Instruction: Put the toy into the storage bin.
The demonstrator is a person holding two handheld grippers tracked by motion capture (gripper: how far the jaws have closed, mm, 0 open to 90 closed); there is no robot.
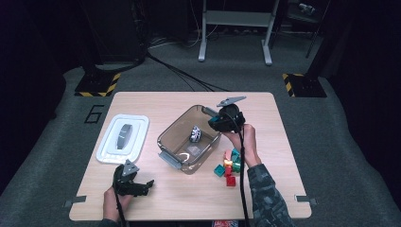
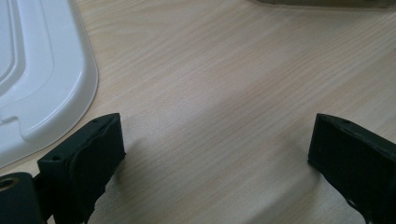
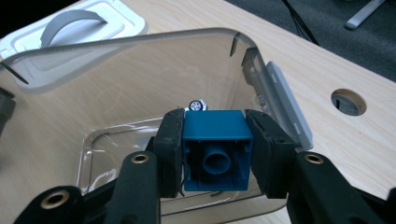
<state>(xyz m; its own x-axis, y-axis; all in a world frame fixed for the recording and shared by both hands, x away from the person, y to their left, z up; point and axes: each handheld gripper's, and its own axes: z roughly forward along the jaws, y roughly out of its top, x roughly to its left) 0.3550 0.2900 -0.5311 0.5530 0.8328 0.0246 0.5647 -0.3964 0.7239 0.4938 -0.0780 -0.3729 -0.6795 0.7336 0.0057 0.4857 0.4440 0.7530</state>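
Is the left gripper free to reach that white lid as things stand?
Probably yes: the left gripper rests with jaws open on bare table just beside the white lid, with nothing lying between them.

glossy clear plastic bin [image 3: 140, 70], matt blue plastic block [image 3: 217, 149], smooth pale wood table [image 2: 224, 93].

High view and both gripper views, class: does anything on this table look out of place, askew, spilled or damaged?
Nothing stands out. The clear bin sits at an angle to the table edges, its white lid flat beside it. Loose bricks lie in a small heap, not spilled. The right gripper holds a blue brick squarely over the bin.
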